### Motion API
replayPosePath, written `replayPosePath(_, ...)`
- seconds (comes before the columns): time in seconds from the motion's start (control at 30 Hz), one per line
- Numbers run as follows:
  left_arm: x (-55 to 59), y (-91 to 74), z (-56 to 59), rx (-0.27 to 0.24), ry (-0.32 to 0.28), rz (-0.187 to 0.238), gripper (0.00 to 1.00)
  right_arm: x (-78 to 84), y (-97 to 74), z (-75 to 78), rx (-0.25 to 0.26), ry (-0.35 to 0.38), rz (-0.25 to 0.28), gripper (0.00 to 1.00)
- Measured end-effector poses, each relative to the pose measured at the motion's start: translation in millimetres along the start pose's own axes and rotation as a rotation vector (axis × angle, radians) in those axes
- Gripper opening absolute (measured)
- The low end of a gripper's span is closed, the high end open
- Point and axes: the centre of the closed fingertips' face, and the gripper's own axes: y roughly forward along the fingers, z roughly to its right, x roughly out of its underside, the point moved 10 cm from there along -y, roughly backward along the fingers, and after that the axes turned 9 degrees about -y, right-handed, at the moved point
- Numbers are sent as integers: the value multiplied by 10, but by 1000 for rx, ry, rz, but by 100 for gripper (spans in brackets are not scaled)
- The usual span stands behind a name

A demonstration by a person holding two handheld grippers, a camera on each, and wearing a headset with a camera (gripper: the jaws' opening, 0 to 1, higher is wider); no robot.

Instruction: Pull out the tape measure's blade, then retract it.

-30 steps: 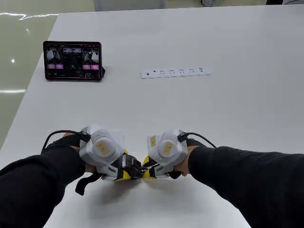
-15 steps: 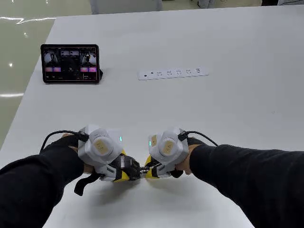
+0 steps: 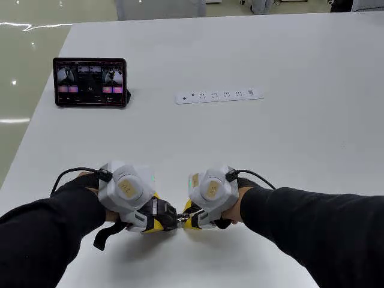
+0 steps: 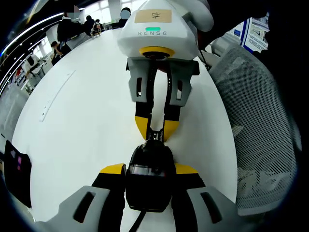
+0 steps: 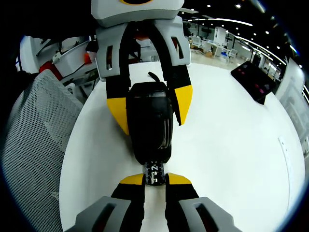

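The black tape measure [image 4: 149, 177] rests on the white table [image 3: 240, 144], and my left gripper [image 4: 149, 170] is shut on its case. A short stub of the blade [image 5: 153, 172] sticks out of the case [image 5: 150, 123]. My right gripper [image 5: 155, 180] is shut on that blade end, right in front of the case. In the head view the left gripper [image 3: 161, 219] and the right gripper [image 3: 187, 220] face each other, nearly tip to tip, near the table's front edge, with the tape measure [image 3: 164, 214] between them.
A tablet [image 3: 90, 81] stands at the far left of the table and a white power strip [image 3: 219, 95] lies beyond the middle. A grey mesh chair [image 4: 256, 121] is behind the front edge. The floor drops off to the table's left.
The head camera has shifted slightly. Both grippers keep their holds and stay close together, with no clear change in the blade's length.
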Motion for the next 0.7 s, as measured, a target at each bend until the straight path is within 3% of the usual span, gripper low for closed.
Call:
replayPosePath(0.43, 9, -1, -11, 4, -6, 5, 32, 4, 23, 9, 3, -15, 64, 11)
replayPosePath(0.7, 10, -4, -14, 0, 3, 9, 31, 26, 3, 12, -6, -11, 66, 10)
